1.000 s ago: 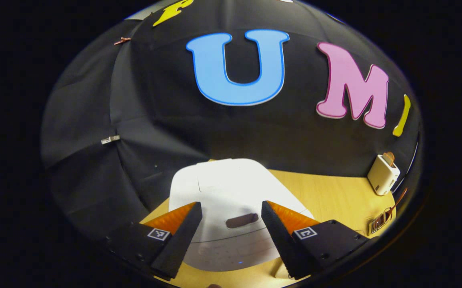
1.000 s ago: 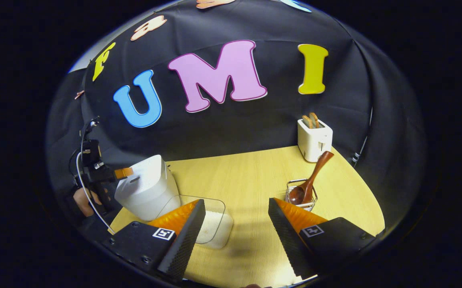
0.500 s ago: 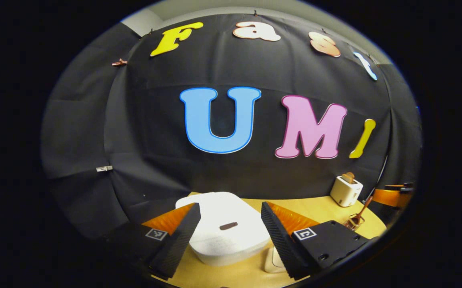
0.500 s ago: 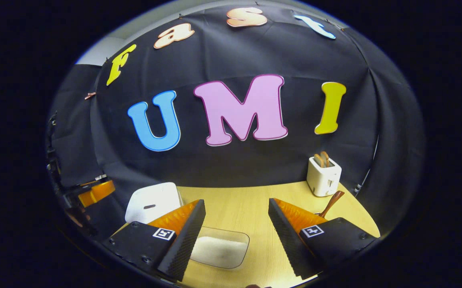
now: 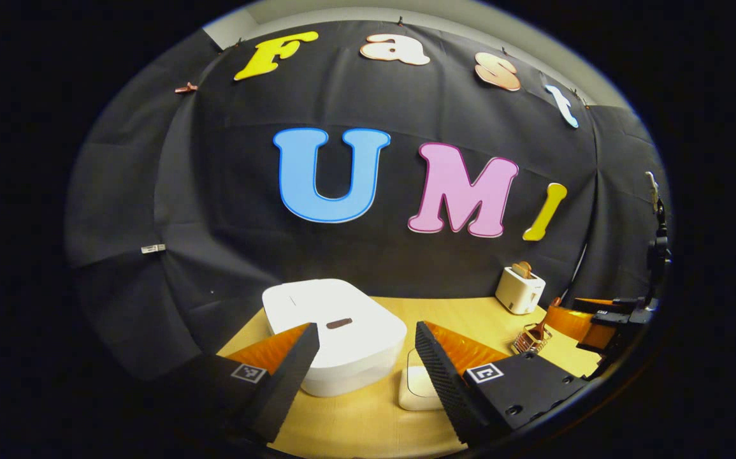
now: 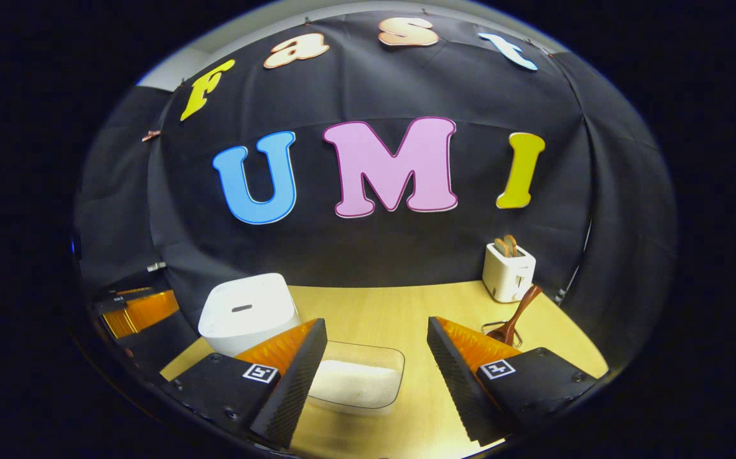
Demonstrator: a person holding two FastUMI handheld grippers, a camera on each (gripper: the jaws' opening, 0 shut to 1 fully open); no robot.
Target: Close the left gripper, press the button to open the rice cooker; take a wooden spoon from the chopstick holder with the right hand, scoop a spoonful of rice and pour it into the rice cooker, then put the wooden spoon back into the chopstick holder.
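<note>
The white rice cooker point(image 5: 336, 335) stands shut on the wooden table, its dark button point(image 5: 339, 323) on top; in the right gripper view the rice cooker point(image 6: 248, 310) is at the left. My left gripper point(image 5: 361, 376) is open, hovering in front of the cooker, apart from it. A clear box of rice point(image 6: 356, 381) lies between the fingers of my open right gripper point(image 6: 374, 376). The wooden spoon point(image 6: 517, 315) leans in the wire chopstick holder point(image 6: 500, 328) at the right; the chopstick holder point(image 5: 531, 340) also appears in the left gripper view. The right gripper point(image 5: 597, 319) appears far right there.
A white toaster point(image 6: 508, 271) with bread slices stands at the back right near the black cloth wall; the toaster point(image 5: 520, 289) also shows in the left gripper view. The rice box point(image 5: 420, 389) sits right of the cooker. The wooden table point(image 6: 393, 312) has bare room in the middle.
Both grippers pulled back and tilted up: the cooker, close under the left fingers before, is now farther off. Both stayed open.
</note>
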